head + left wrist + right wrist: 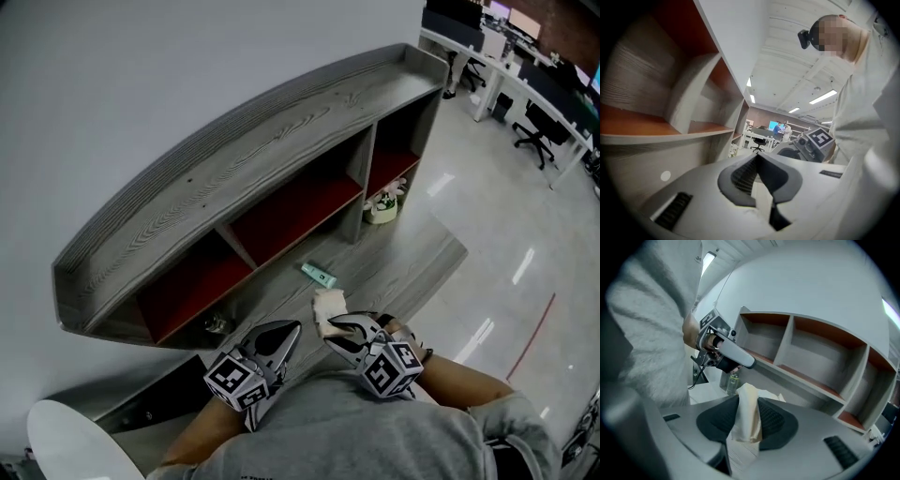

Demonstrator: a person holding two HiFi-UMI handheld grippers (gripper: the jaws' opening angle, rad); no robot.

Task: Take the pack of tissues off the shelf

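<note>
A cream-white soft pack of tissues (329, 307) is clamped in my right gripper (330, 324), just above the grey ledge (403, 262) in front of the shelf (281, 141). In the right gripper view the pack (746, 416) stands upright with the dark pads pressed on both of its sides. My left gripper (294, 327) hangs beside it on the left with its jaws together and nothing in them. The left gripper view shows those jaw tips (757, 156) meeting, and the right gripper's marker cube (819, 138) lies beyond them.
A small green packet (319, 274) lies on the ledge just beyond the grippers. A white pot of flowers (382, 208) stands by the right compartment, and a small bottle (217, 323) at the ledge's left end. Office desks and chairs (534, 131) fill the back right.
</note>
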